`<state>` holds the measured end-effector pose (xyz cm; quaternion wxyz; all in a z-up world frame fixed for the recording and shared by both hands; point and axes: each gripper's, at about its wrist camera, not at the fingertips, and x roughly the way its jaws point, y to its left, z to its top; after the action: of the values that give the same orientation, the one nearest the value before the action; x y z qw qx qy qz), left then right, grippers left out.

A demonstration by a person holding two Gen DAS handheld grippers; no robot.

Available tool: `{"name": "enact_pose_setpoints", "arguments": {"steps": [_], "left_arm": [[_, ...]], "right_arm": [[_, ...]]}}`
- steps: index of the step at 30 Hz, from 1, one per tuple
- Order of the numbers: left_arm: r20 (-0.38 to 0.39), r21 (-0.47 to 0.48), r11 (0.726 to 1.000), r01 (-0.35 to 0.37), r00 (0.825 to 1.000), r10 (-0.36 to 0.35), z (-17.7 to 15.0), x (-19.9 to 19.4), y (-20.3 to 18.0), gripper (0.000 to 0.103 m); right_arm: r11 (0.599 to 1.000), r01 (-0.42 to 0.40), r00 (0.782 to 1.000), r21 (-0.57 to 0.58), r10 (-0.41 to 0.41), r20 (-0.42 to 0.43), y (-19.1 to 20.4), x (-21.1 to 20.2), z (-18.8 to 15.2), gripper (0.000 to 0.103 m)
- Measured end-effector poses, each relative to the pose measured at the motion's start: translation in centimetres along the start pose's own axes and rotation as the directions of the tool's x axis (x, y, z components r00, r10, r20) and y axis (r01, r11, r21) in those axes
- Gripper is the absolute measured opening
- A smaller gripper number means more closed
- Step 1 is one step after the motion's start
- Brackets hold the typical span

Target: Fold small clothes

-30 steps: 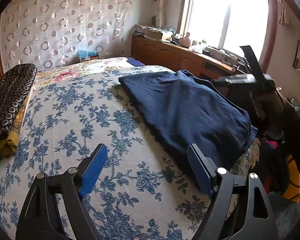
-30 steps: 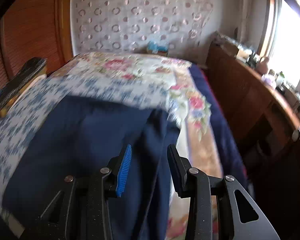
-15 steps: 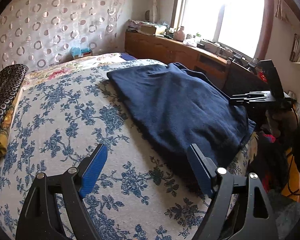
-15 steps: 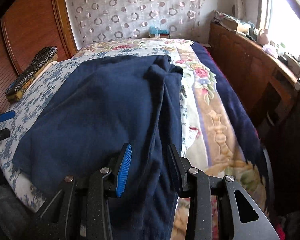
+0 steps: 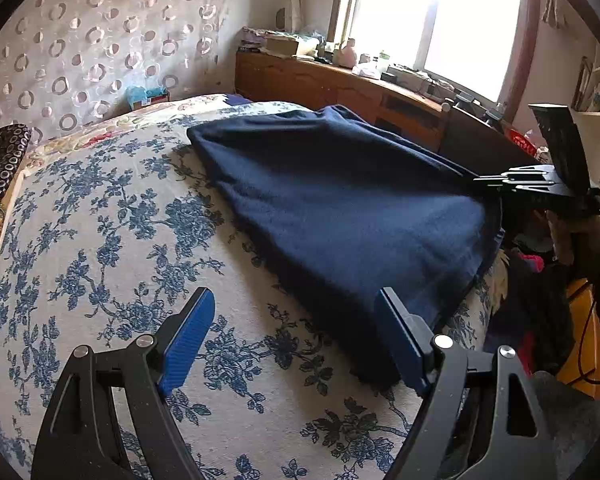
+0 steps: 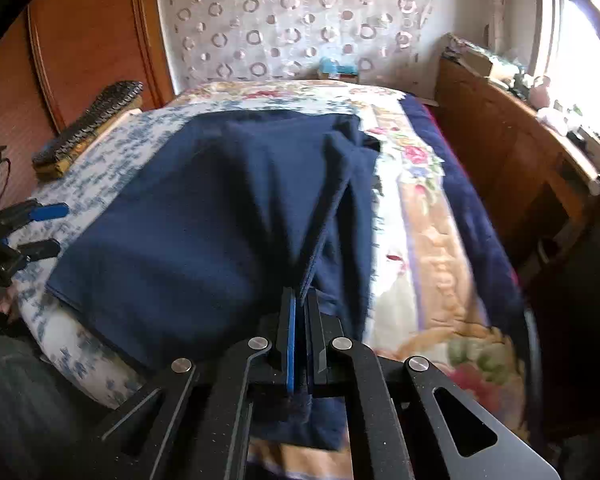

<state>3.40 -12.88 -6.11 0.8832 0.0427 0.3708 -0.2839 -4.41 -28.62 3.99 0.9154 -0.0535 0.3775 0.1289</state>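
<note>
The right gripper (image 6: 300,300) is pinching the navy garment's (image 5: 340,208) near-right edge on the bed (image 5: 100,220); the left gripper (image 5: 296,336), fingers spread, is hovering. Lifting evenly should keep the fold straight.

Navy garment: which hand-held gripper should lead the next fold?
Right. The right hand-held gripper is shut on an edge of the navy garment, lifting it. The left hand-held gripper is open over the floral bedsheet, holding nothing.

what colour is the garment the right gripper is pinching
Dark navy blue garment, plain with no print; clearest in the right wrist view, clamped in the right gripper.
</note>
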Motion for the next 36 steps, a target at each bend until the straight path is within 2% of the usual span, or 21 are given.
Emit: {"name": "enact_pose_setpoints", "arguments": {"steps": [4, 10, 13, 15, 17, 22, 26, 29, 31, 32, 34, 36], "left_arm": [[-0.01, 0.002, 1.0, -0.002, 1.0, 0.002, 0.0, 0.2, -0.1, 0.082], [-0.016, 0.001, 1.0, -0.006, 1.0, 0.006, -0.2, 0.3, -0.1, 0.082], [-0.019, 0.0, 1.0, -0.006, 1.0, 0.006, -0.3, 0.4, -0.1, 0.082], [-0.021, 0.0, 1.0, -0.006, 1.0, 0.006, -0.3, 0.4, -0.1, 0.082], [-0.025, 0.001, 1.0, -0.005, 1.0, 0.005, -0.4, 0.5, -0.2, 0.082], [-0.017, -0.001, 1.0, -0.004, 1.0, 0.004, -0.5, 0.4, -0.4, 0.082], [-0.008, 0.008, 1.0, 0.004, 1.0, -0.004, -0.6, 0.2, -0.8, 0.082], [-0.014, 0.018, 0.999, 0.029, 0.999, -0.029, -0.8, 0.1, -1.3, 0.073], [-0.022, 0.021, 0.999, 0.042, 0.999, -0.041, -0.8, 0.3, -1.5, 0.064], [-0.033, 0.023, 0.998, 0.053, 0.998, -0.052, -0.9, 0.4, -1.6, 0.056], [-0.048, 0.02, 0.997, 0.07, 0.996, -0.069, -1.0, 0.6, -1.7, 0.048], [-0.067, 0.02, 0.996, 0.088, 0.994, -0.086, -1.2, 0.9, -1.9, 0.046]], "right_arm": [[1.0, 0.004, 1.0, 0.016, -0.004, -0.002, -0.7, -0.2, -0.6, 0.003], [0.999, 0.026, 0.999, 0.021, -0.027, 0.023, 0.7, 0.0, -0.4, 0.003], [0.998, 0.058, 0.997, -0.001, -0.058, 0.043, 1.6, -0.4, -0.3, 0.008], [0.997, 0.08, 0.995, -0.015, -0.079, 0.061, 2.0, -0.6, -0.2, 0.015], [0.995, 0.095, 0.993, -0.021, -0.093, 0.078, 2.1, -0.8, -0.2, 0.039], [0.997, 0.061, 0.993, -0.038, -0.057, 0.101, 3.3, -0.8, -0.4, 0.048], [0.998, 0.017, 0.996, -0.058, -0.012, 0.091, 4.4, 0.1, -0.6, 0.049], [0.997, -0.018, 0.997, -0.08, 0.025, 0.08, 5.6, 0.9, -0.8, 0.05], [0.995, -0.038, 0.996, -0.094, 0.045, 0.071, 6.3, 1.4, -0.9, 0.05], [0.994, -0.047, 0.996, -0.1, 0.054, 0.068, 6.5, 1.6, -1.0, 0.05], [0.992, -0.06, 0.996, -0.11, 0.067, 0.062, 6.9, 1.9, -1.2, 0.05], [0.99, -0.071, 0.995, -0.119, 0.078, 0.058, 6.9, 2.2, -0.9, 0.05]]}}
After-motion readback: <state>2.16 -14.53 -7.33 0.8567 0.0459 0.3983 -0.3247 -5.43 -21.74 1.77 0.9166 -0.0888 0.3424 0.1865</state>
